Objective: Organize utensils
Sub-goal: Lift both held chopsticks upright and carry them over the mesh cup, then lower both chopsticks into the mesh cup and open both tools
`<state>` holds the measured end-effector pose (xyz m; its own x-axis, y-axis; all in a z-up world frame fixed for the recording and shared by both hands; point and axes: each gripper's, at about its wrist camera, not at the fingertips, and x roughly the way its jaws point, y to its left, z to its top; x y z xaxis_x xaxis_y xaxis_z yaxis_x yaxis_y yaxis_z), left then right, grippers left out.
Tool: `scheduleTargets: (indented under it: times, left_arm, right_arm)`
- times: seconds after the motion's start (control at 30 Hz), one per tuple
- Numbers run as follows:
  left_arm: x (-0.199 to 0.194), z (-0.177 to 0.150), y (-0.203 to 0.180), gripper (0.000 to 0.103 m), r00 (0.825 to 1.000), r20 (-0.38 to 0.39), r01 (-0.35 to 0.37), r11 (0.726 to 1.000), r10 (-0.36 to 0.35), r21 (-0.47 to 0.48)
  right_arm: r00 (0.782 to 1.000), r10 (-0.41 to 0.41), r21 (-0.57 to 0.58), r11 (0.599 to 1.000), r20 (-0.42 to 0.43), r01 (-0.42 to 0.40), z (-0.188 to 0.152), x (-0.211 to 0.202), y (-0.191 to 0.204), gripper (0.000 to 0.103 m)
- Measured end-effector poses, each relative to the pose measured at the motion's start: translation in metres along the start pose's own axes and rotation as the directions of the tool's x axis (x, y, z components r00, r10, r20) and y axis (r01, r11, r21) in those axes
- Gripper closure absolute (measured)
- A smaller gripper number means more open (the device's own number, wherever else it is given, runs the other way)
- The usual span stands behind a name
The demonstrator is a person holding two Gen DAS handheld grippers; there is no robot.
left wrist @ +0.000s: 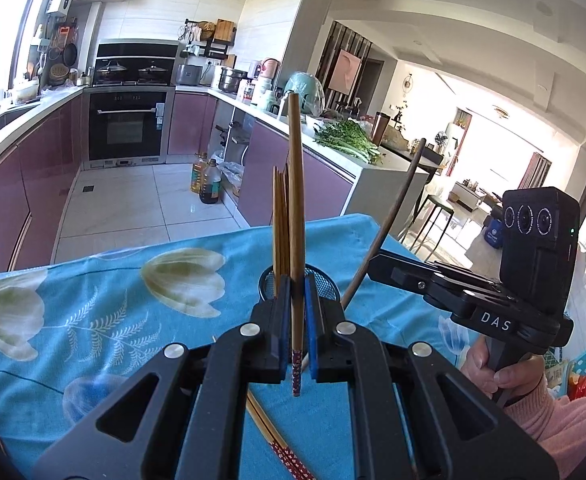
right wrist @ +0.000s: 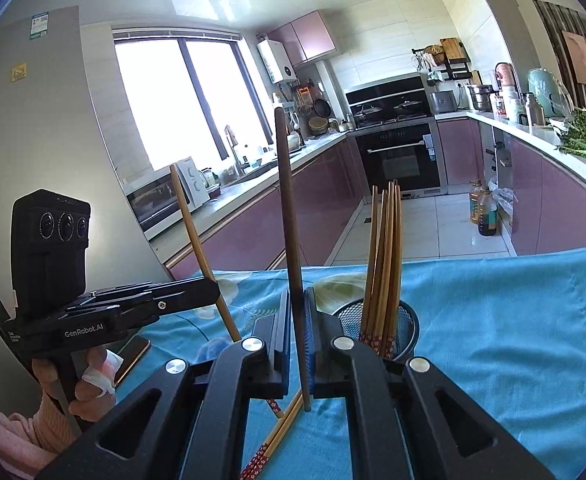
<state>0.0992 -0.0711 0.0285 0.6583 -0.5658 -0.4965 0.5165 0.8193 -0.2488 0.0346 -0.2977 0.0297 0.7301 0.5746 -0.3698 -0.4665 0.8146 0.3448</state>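
Chopsticks mid-transfer: each gripper clamps one upright above the blue tulip-print cloth [left wrist: 113, 280].
Left gripper [left wrist: 297, 300] pinches a light bamboo chopstick [left wrist: 296, 200]; right gripper [right wrist: 297, 320] a dark wooden chopstick [right wrist: 289, 220]; next, lower both into the near black mesh holder [right wrist: 407, 322]; two more [right wrist: 281, 432] lie flat.

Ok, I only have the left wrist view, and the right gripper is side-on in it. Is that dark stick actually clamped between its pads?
Observer: Yes. In the right wrist view the right gripper is shut on the dark chopstick, which stands nearly upright.
Operator: And the holder? My own fingers hide most of it.
Observer: The black mesh holder has a bunch of bamboo chopsticks standing in it, red patterned ends down.
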Motion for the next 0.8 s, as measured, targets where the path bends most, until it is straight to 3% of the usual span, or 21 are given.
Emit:
scheduleTargets:
  times: [0.8]
  left_arm:
    - [0.007,0.035,-0.008,0.095,0.998,0.056,-0.012,0.999,0.01,0.037]
  right_arm:
    - [0.998,-0.022,-0.044,0.999,0.066,0.025,0.033,-0.007,0.001,0.098]
